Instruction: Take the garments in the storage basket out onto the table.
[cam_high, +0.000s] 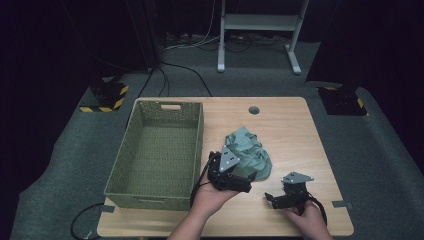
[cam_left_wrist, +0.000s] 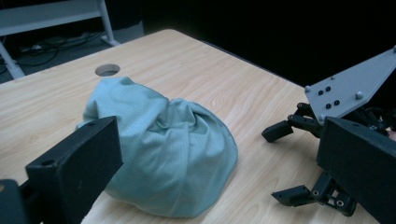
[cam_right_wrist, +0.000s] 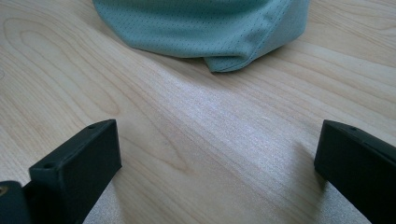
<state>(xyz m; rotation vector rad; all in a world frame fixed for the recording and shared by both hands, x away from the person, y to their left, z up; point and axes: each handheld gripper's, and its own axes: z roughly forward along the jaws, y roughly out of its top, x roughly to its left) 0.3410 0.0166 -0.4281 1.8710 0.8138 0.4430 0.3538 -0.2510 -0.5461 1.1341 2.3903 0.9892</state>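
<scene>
No text, label, brand, number or sign can be read in any view. The nearest to a sign are the yellow-and-black hazard stripes (cam_high: 106, 100) on the floor beyond the tabletop's far left corner, and they bear no lettering.

Matt mesh cloth (cam_left_wrist: 173, 154); smooth wood table (cam_left_wrist: 224, 79).

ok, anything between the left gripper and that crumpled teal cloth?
Nothing visible. The left gripper sits at the near edge of the crumpled teal mesh cloth, jaws open, with bare light wooden table around it.
</scene>
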